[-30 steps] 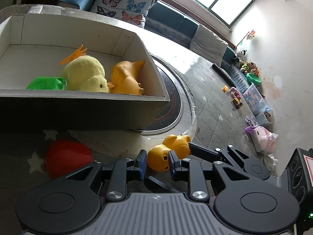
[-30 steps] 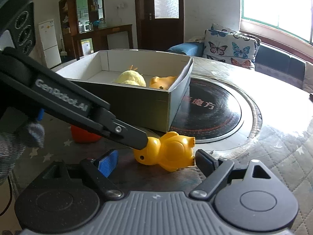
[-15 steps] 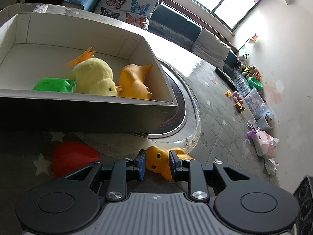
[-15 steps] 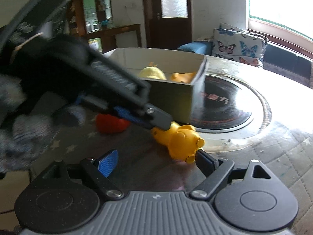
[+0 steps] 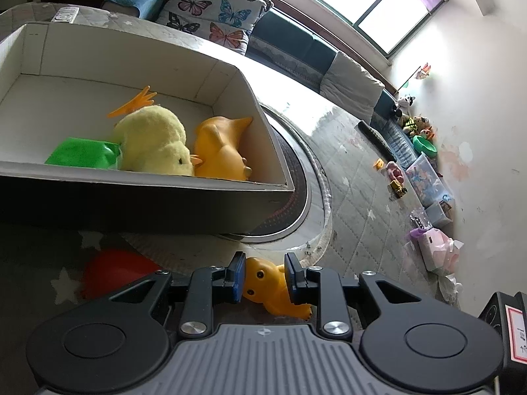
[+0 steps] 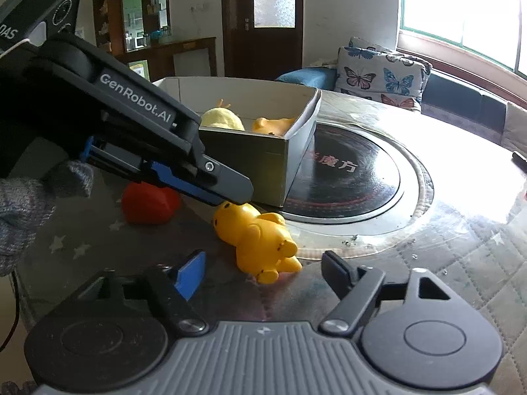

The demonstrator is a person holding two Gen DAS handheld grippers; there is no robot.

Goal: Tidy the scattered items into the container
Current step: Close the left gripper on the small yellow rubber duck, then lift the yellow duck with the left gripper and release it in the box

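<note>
My left gripper point(image 5: 265, 278) is shut on the head of a yellow rubber bear point(image 5: 263, 283), which hangs just above the table in front of the box. In the right wrist view the left gripper point(image 6: 230, 197) comes in from the left and clamps the bear point(image 6: 257, 237) by its head. The white cardboard box point(image 5: 230, 72) holds a green item point(image 5: 82, 153), a fluffy yellow chick point(image 5: 151, 141) and an orange rubber toy point(image 5: 220, 148). A red toy point(image 5: 112, 273) lies on the table left of the bear. My right gripper point(image 6: 263, 268) is open and empty, just behind the bear.
A round black turntable point(image 6: 355, 171) sits in the table's middle, partly under the box point(image 6: 296, 151). A sofa with butterfly cushions point(image 5: 210, 6) stands beyond the table. Toys and bins point(image 5: 425, 177) lie on the floor at the right.
The left gripper has lifted and turned the bear by its head while drawing it nearer. The right gripper has backed away from the bear and stays open.
</note>
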